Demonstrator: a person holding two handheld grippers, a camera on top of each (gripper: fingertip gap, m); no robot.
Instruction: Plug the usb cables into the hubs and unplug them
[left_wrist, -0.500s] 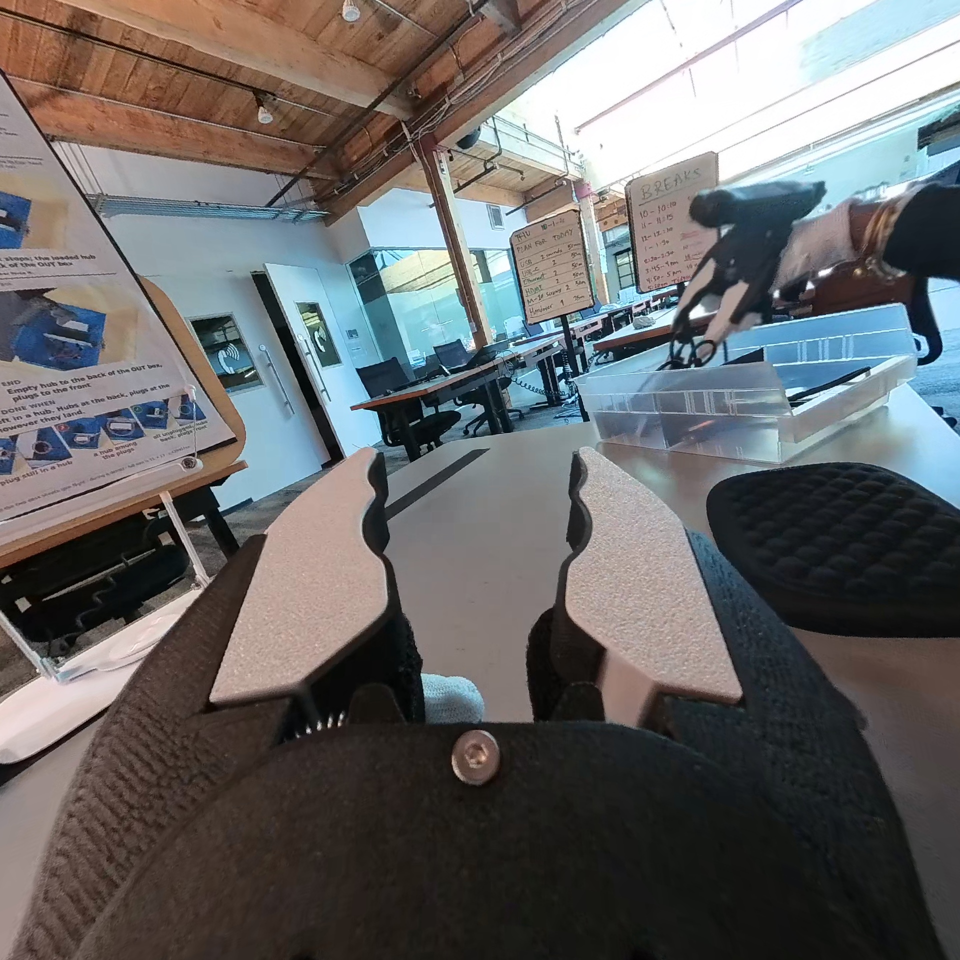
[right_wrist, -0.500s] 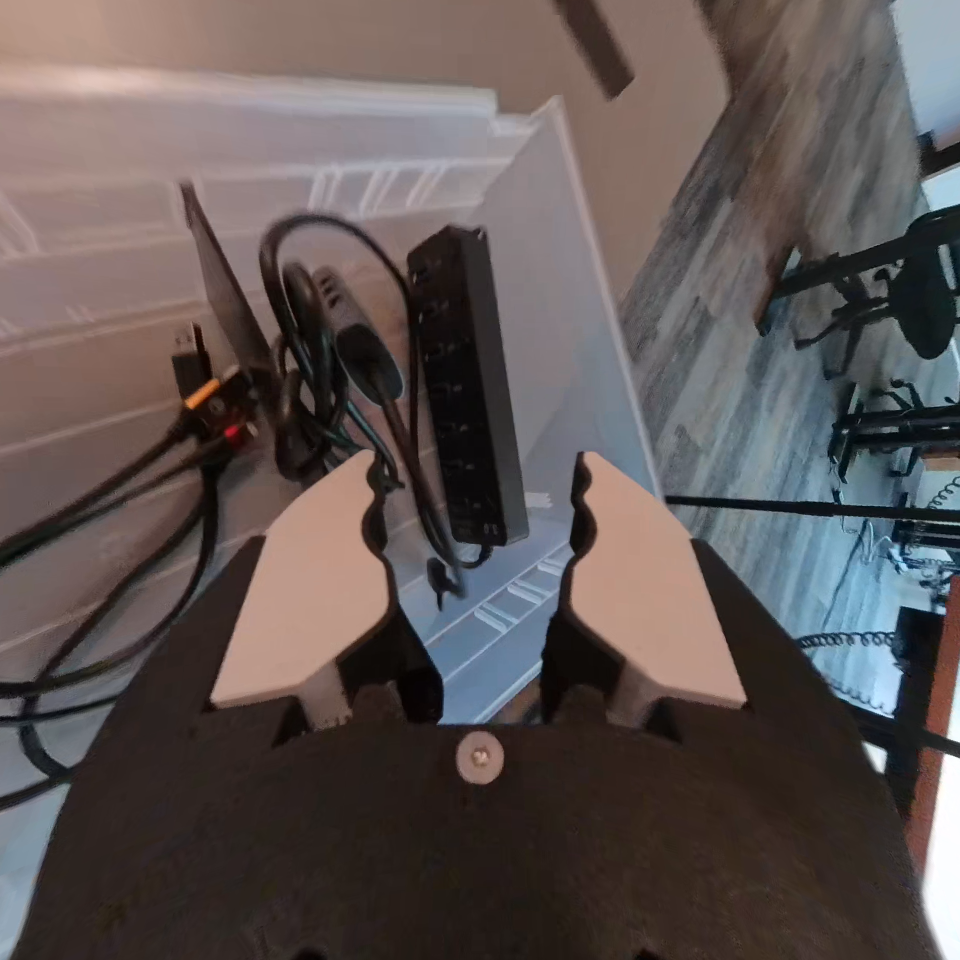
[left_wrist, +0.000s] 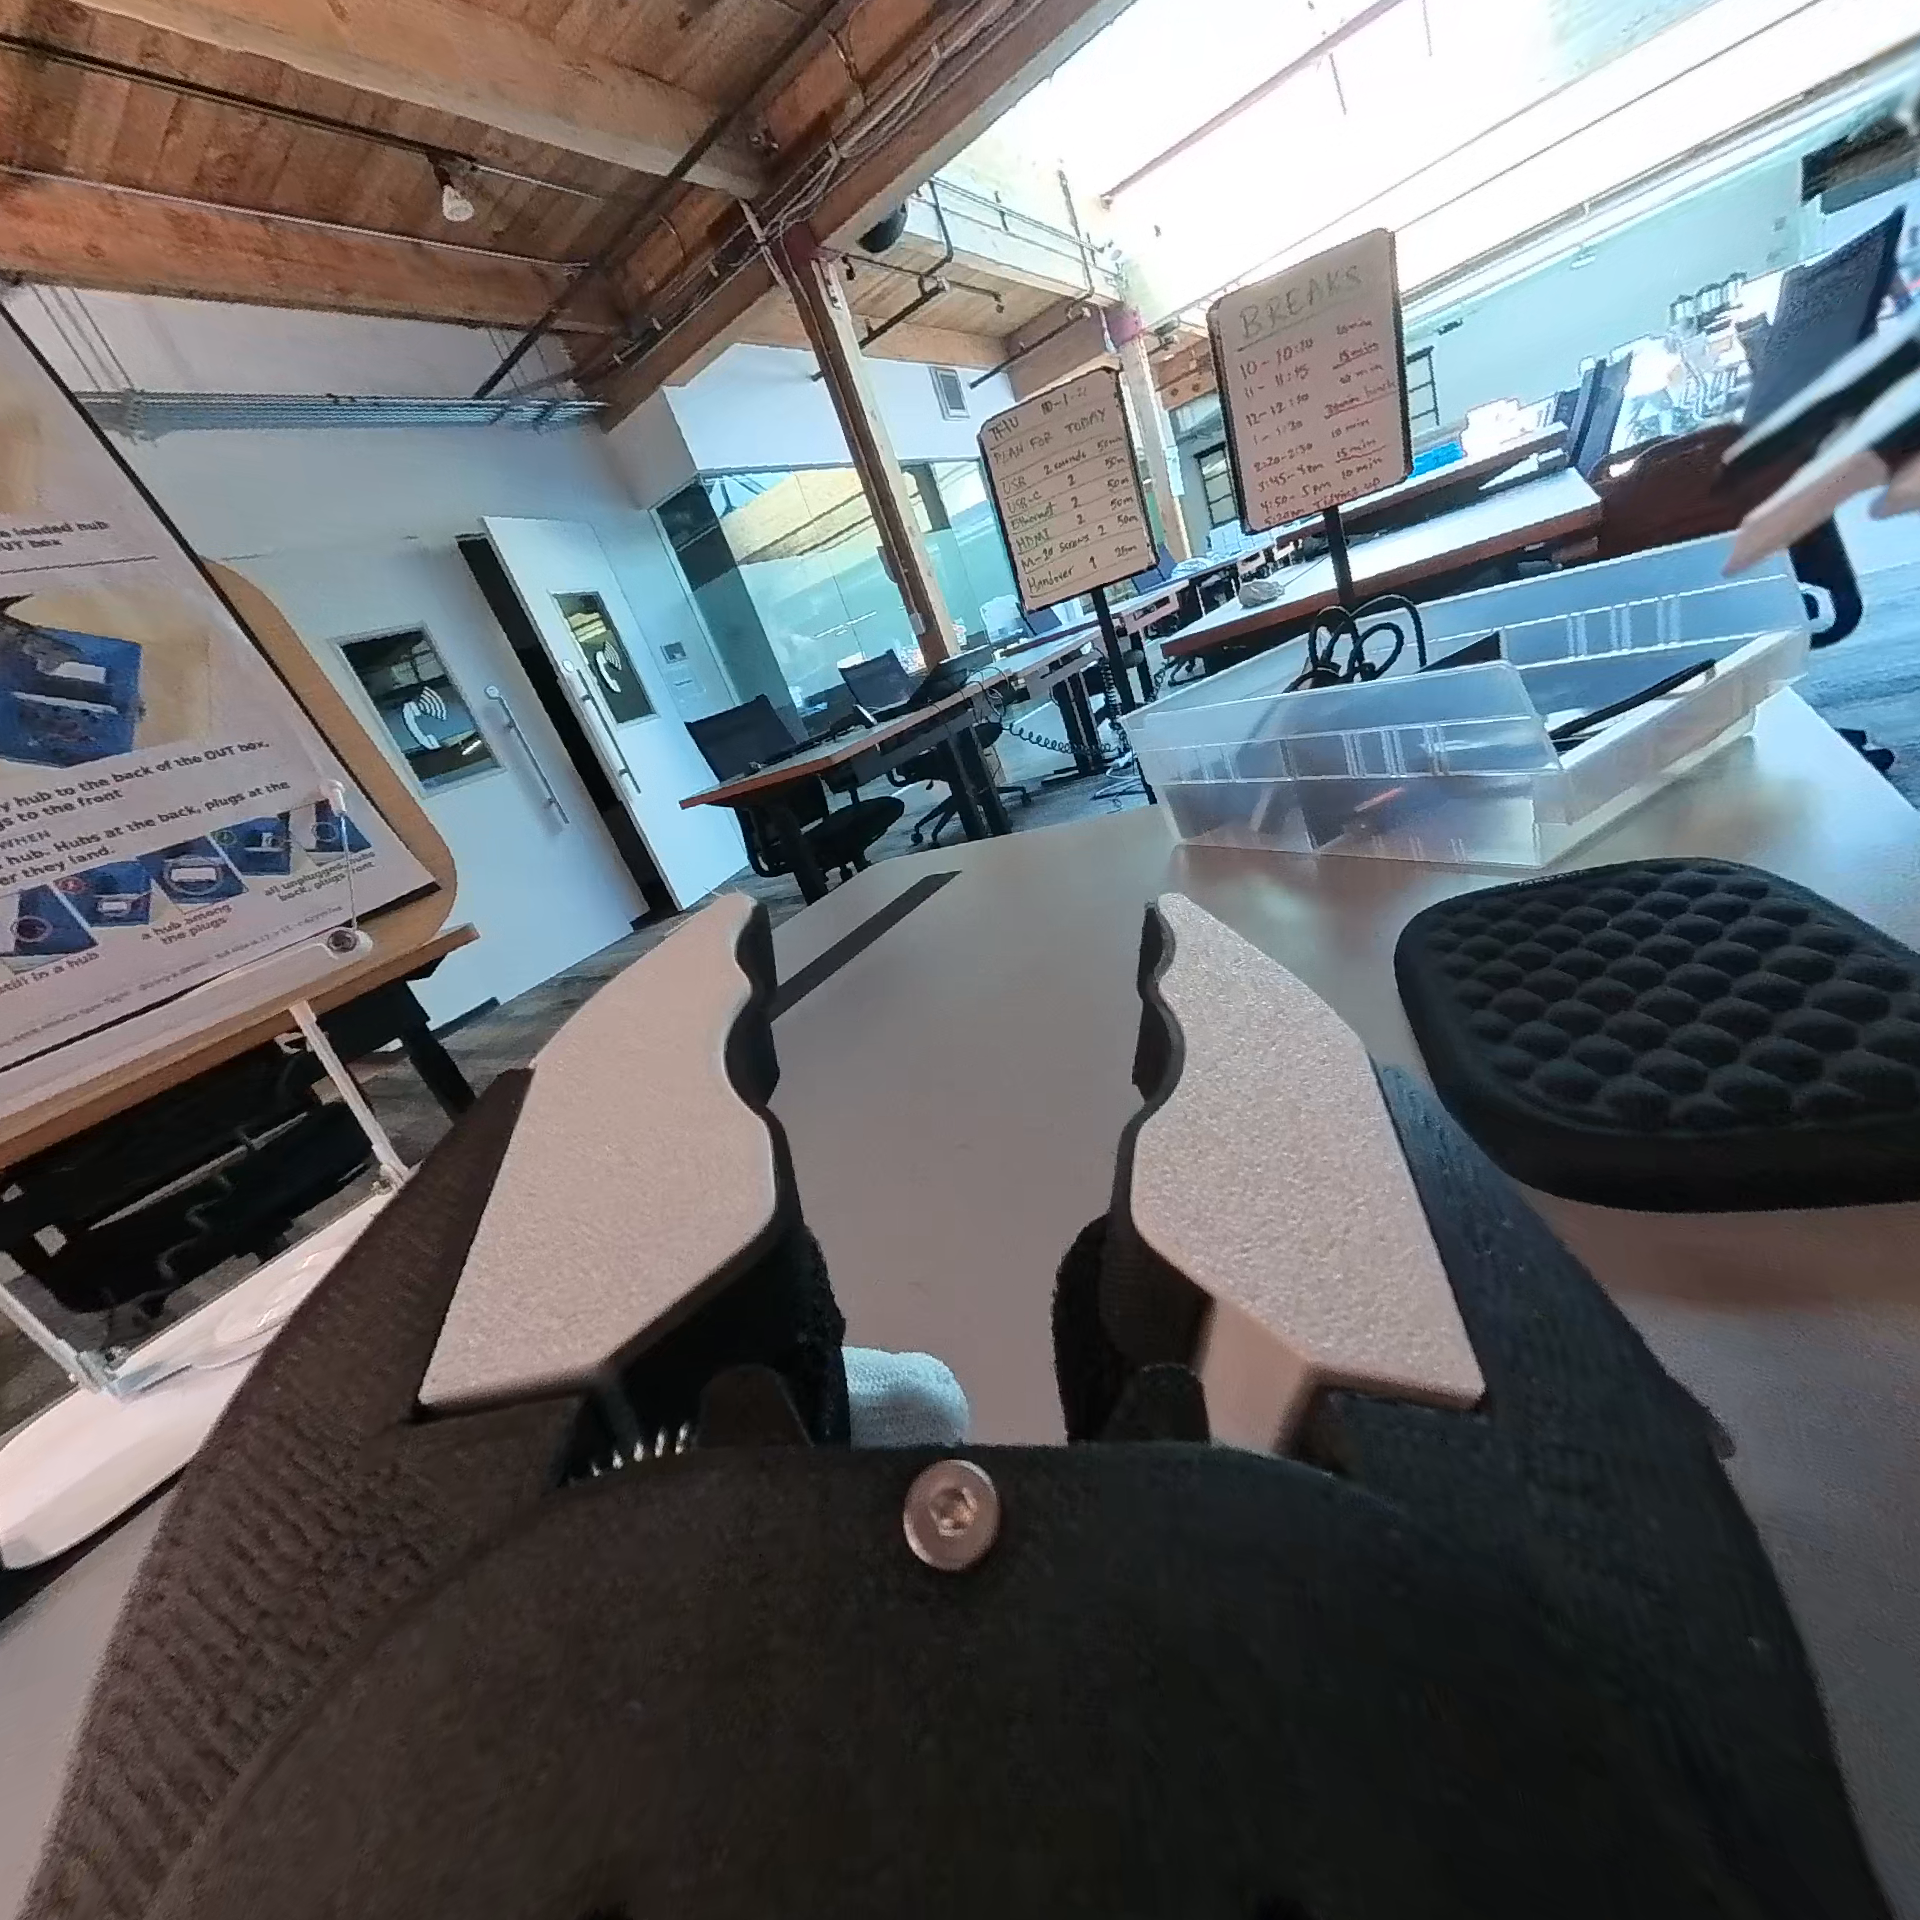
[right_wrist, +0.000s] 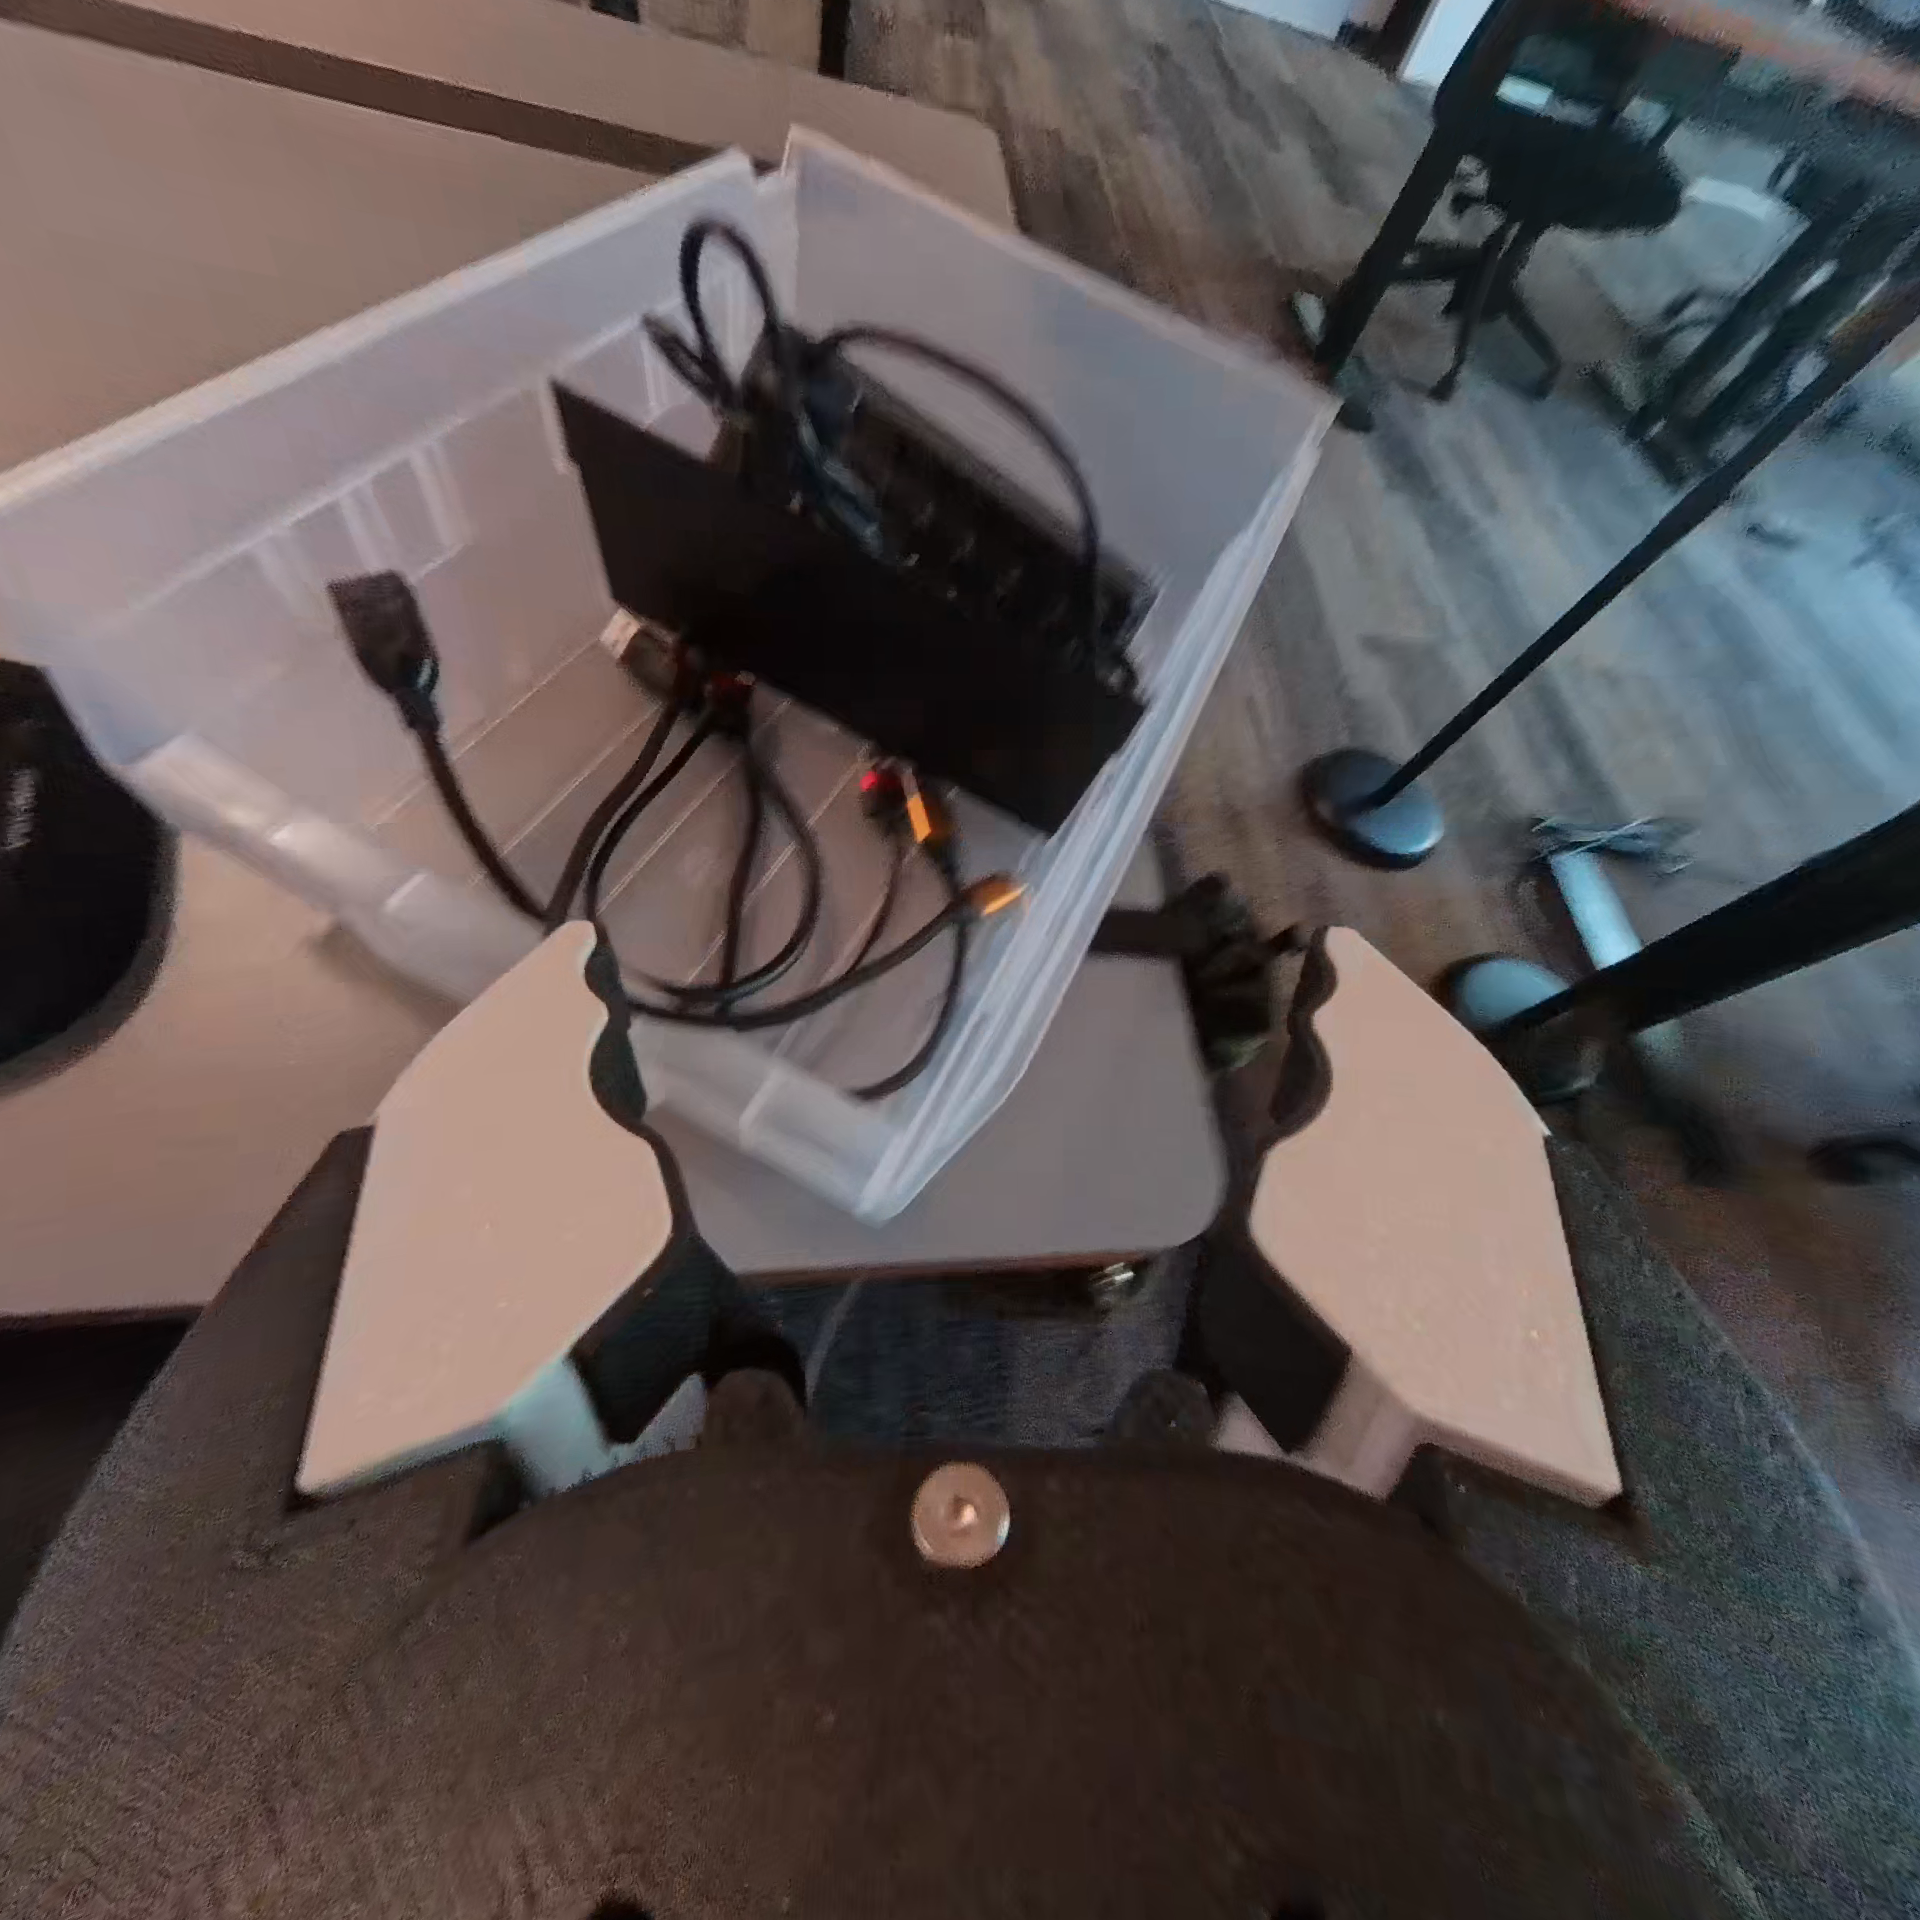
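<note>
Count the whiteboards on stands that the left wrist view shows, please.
2. One whiteboard stands left of the other whiteboard, which is nearer the clear bin. Both are behind the table; more may be hidden.

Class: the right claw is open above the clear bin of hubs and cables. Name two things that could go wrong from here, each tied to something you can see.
1. The black cables lie looped and crossed in the clear bin, so lifting one may drag others along.
2. The bin sits near the table's corner; a tug from the right claw might slide it off.
</note>
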